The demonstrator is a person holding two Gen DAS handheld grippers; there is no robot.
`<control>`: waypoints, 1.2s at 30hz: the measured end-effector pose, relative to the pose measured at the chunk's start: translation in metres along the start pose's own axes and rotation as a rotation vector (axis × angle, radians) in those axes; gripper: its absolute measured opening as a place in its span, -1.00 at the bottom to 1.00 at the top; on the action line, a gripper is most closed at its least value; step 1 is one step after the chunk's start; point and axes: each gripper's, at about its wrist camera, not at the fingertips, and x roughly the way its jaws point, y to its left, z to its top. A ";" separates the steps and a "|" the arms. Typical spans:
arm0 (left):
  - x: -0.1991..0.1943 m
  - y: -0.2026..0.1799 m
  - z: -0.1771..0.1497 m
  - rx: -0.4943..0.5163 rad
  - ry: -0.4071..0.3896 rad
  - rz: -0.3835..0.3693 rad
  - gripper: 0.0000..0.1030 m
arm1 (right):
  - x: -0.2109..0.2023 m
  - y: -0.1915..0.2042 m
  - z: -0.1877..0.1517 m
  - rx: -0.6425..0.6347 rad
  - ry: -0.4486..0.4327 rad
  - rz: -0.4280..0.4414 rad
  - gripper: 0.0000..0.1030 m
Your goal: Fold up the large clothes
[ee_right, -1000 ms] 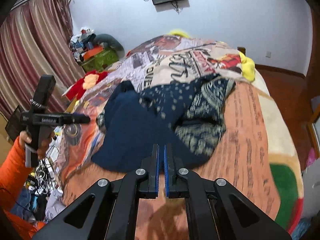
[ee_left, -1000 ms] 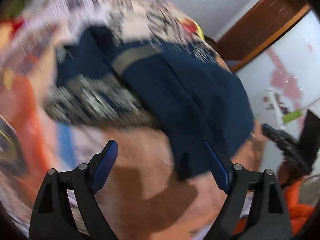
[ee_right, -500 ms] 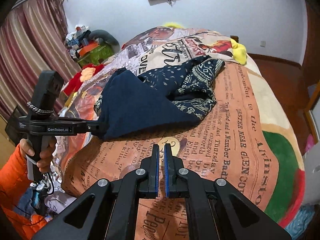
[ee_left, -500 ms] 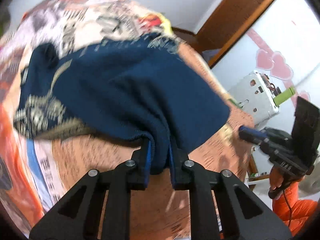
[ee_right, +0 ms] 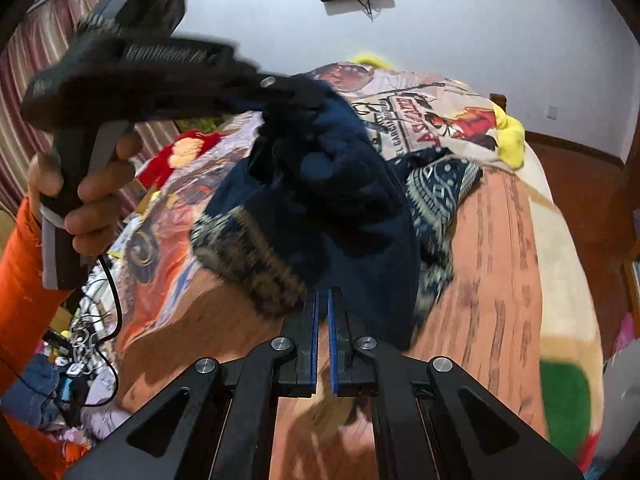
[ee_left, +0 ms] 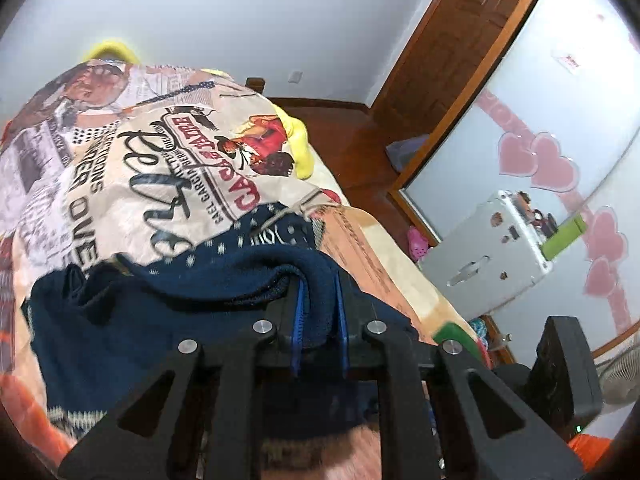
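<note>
A large navy garment (ee_left: 120,320) with cream patterned parts lies on the bed. My left gripper (ee_left: 319,300) is shut on a thick fold of its navy edge and holds that edge lifted above the bed. In the right wrist view the left gripper (ee_right: 288,96) hangs high at the upper left with the garment (ee_right: 340,200) draping down from it. My right gripper (ee_right: 321,304) is shut and empty, low in front of the hanging cloth.
The bed carries a printed newspaper-style blanket (ee_left: 168,148) with an orange area (ee_right: 500,260). A yellow pillow (ee_right: 508,136) lies at the head. A wooden door (ee_left: 452,52) and a grey box (ee_left: 488,248) stand at the right. Clutter and cables (ee_right: 88,340) lie beside the bed at left.
My left gripper closed on the garment's navy edge and then lifted it up off the bed. The right gripper stayed shut and moved closer to the cloth.
</note>
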 end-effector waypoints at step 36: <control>0.036 0.294 -0.070 -0.321 0.145 0.364 -0.35 | 0.152 -0.091 0.124 0.135 0.136 -0.063 -0.99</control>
